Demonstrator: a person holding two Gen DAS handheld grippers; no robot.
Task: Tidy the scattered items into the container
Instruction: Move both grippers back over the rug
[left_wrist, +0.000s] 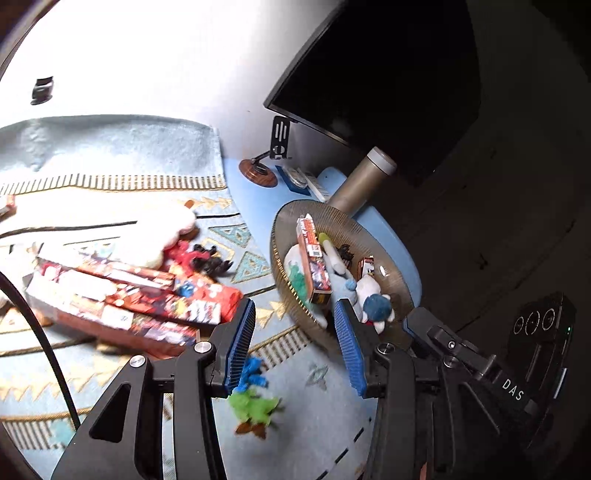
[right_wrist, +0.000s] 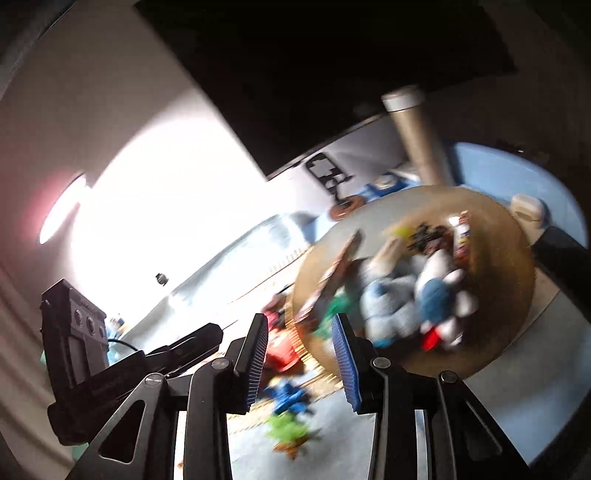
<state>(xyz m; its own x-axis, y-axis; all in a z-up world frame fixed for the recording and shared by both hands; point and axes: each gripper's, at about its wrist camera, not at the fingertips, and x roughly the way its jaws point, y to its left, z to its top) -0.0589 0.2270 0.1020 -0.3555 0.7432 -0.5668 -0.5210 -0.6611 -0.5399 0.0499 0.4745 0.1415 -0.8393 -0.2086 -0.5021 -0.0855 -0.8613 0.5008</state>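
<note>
A ribbed brown glass bowl (left_wrist: 276, 236) stands on the blue table and holds a snack box (left_wrist: 314, 266), a white and blue plush (left_wrist: 373, 301), a marker and a green toy. My left gripper (left_wrist: 295, 345) is open above the mat with nothing between its pads, just left of the bowl's near rim. A blue toy figure (left_wrist: 253, 371) and a green one (left_wrist: 255, 408) lie under it. In the blurred right wrist view my right gripper (right_wrist: 301, 362) is open and empty over the same blue figure (right_wrist: 288, 397) and green figure (right_wrist: 288, 432), beside the bowl (right_wrist: 517, 258).
Long red boxes (left_wrist: 129, 295), red and black figures (left_wrist: 201, 258) and a white plush (left_wrist: 166, 229) lie on the patterned mat (left_wrist: 110, 155) to the left. A grey cylinder (left_wrist: 360, 182), a monitor (left_wrist: 388, 74) and a phone stand (left_wrist: 264, 166) sit behind the bowl. A black cable (left_wrist: 40, 332) crosses the left side.
</note>
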